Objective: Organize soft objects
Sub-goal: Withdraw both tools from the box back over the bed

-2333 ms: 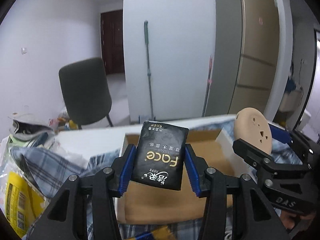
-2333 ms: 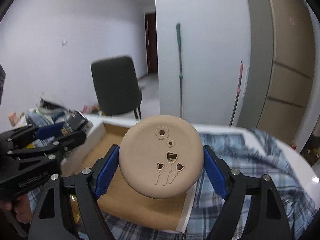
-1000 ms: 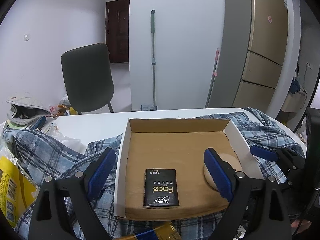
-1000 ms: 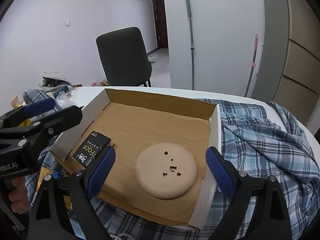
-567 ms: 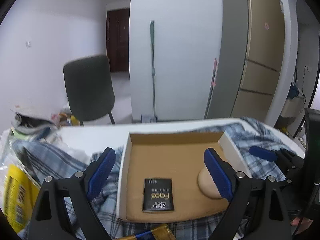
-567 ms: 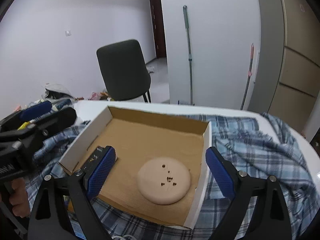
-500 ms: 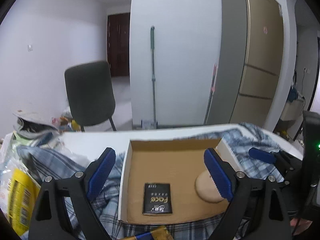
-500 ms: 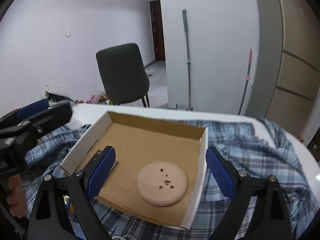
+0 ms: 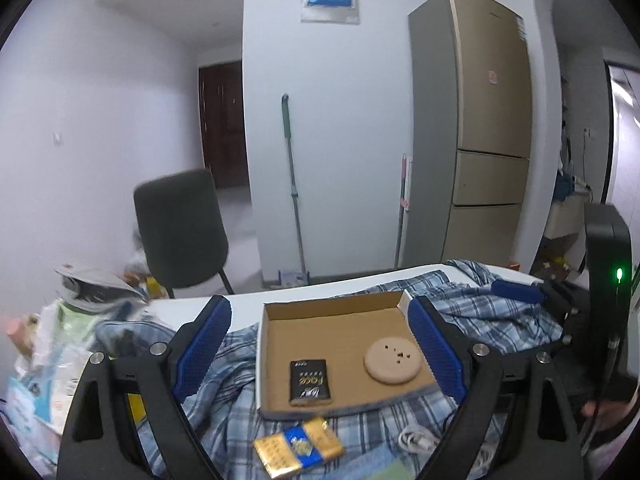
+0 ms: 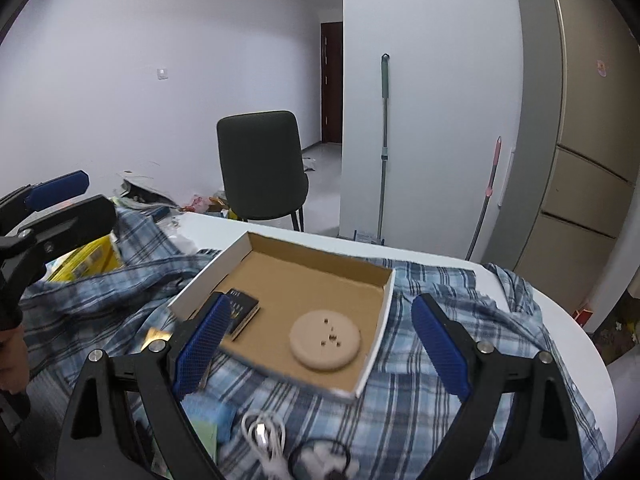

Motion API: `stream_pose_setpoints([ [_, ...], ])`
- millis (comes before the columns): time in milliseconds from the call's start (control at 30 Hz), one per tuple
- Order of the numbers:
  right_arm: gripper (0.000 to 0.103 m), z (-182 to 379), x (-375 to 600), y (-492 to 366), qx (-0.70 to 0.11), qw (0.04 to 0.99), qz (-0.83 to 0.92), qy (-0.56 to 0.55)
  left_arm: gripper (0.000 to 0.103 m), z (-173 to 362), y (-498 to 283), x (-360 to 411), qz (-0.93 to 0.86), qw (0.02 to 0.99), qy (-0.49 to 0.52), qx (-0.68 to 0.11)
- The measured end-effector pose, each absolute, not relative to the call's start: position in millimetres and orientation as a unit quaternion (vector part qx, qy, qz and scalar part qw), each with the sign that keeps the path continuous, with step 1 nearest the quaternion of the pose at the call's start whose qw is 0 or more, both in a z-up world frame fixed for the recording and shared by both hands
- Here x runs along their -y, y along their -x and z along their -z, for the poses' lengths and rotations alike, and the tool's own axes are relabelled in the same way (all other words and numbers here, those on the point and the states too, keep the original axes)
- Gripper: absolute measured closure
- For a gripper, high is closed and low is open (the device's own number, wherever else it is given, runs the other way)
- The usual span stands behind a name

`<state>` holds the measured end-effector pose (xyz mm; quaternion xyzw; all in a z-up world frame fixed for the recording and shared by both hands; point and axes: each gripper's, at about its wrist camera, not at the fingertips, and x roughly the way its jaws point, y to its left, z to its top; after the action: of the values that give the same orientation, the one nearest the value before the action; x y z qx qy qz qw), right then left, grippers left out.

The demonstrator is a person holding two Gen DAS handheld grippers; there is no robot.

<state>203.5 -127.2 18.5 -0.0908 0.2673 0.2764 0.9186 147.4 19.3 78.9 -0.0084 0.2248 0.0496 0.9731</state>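
Note:
A shallow cardboard box (image 9: pixel 344 308) (image 10: pixel 320 254) lies on a blue plaid shirt (image 9: pixel 496 320) (image 10: pixel 440 360) spread over the white table. Inside it rest a black tissue pack (image 9: pixel 309 382) (image 10: pixel 243 310) on the left and a round beige pad (image 9: pixel 393 366) (image 10: pixel 325 345) on the right. My left gripper (image 9: pixel 318 350) hovers open above the near side of the box, nothing between its blue pads. My right gripper (image 10: pixel 320 344) is also open and empty, held back over the shirt. Each gripper shows at the edge of the other's view.
A gold and blue packet (image 9: pixel 298 450) and a white cable (image 9: pixel 414 440) (image 10: pixel 264 436) lie on the shirt near the front. Yellow packaging (image 10: pixel 86 260) and loose clutter (image 9: pixel 60 336) crowd the table's left. A dark chair (image 10: pixel 260 164) stands behind the table, a fridge (image 9: pixel 472 140) at the right.
Both grippers let go of the tissue pack and the beige pad, which now lie in the box. Since then both open grippers have risen and drawn back, so the box looks smaller.

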Motion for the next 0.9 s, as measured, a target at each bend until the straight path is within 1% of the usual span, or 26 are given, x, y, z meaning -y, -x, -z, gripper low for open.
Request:
stream_pose_setpoints([
  [133,0.012,-14,144,-180,-0.267,0.919,-0.276,0.092,0.011,-81,-112,-5,-0.049,0.976,-0.014,-0.212],
  [267,0.012,-2,162,-164,-0.267,0.922,-0.265,0.096,0.011,-72,-84,-1,-0.033,0.973,0.004,-0.229],
  [400,0.012,11,175,-153,-0.266,0.924,-0.260,0.089,0.010,-53,-62,0,-0.036,0.969,0.014,-0.243],
  [533,0.012,22,178,-148,-0.282,0.918,-0.265,0.084,0.010,-22,-50,1,-0.032,0.964,0.044,-0.259],
  [600,0.012,24,180,-144,-0.290,0.916,-0.266,0.084,0.010,-7,-49,4,-0.030,0.957,0.051,-0.283],
  [633,0.011,26,181,-142,-0.292,0.914,-0.268,0.082,0.010,-2,-48,3,-0.030,0.954,0.054,-0.293],
  [667,0.007,28,182,-140,-0.294,0.913,-0.271,0.080,0.010,2,-47,3,-0.029,0.953,0.056,-0.298],
  [733,0.003,33,183,-138,-0.294,0.912,-0.275,0.078,0.010,10,-43,5,-0.031,0.949,0.055,-0.308],
  [833,0.003,43,181,-138,-0.292,0.912,-0.274,0.086,0.010,21,-38,8,-0.038,0.945,0.050,-0.321],
  [900,0.001,51,179,-141,-0.296,0.913,-0.264,0.093,0.010,31,-37,8,-0.038,0.944,0.054,-0.323],
])
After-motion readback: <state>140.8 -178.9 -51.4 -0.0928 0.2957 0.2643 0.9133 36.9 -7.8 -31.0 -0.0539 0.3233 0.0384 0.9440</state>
